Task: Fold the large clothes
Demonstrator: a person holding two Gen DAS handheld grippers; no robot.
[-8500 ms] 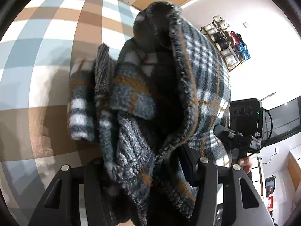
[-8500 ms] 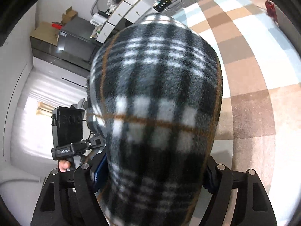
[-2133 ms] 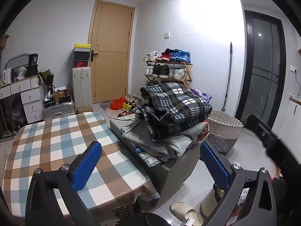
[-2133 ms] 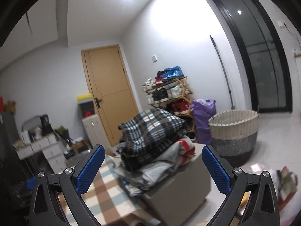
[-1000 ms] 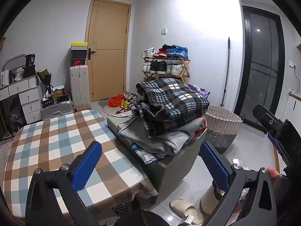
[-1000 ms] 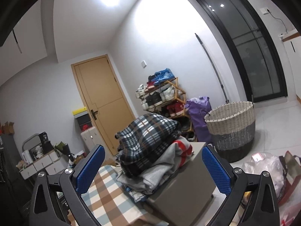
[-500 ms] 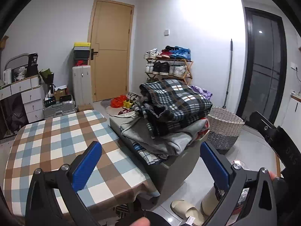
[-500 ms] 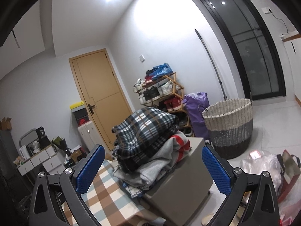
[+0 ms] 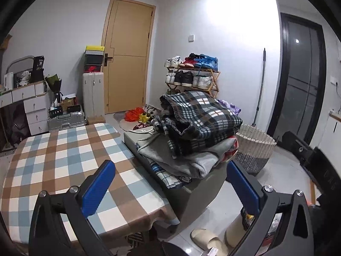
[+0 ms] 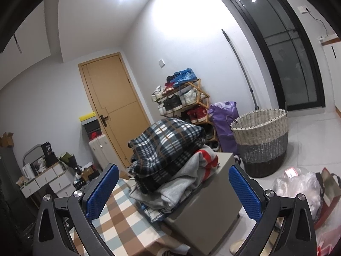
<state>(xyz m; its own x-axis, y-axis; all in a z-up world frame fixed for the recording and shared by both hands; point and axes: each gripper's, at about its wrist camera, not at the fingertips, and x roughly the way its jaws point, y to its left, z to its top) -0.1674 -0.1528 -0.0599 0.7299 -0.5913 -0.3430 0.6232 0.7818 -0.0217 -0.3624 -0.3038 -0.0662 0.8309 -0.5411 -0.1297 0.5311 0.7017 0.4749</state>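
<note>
Holding both tools spread and empty: left gripper (image 9: pixel 170 183) over the checked table (image 9: pixel 64 149), right gripper (image 10: pixel 173 183) alongside. Plaid fleece (image 9: pixel 200 115) sits folded atop the clothes stack (image 10: pixel 177 179) on the grey box (image 10: pixel 208 213) at the table's right edge. Next garment, I'd guess: pinch shoulder corners, not mid-fabric.

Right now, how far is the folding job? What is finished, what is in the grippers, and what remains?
Done: the plaid fleece lies folded on top of the clothes pile on the grey box. In hand: nothing; the left gripper and right gripper are both open and empty. Left: the checkered table holds no garment, so whether more clothes wait cannot be told from these views.
</note>
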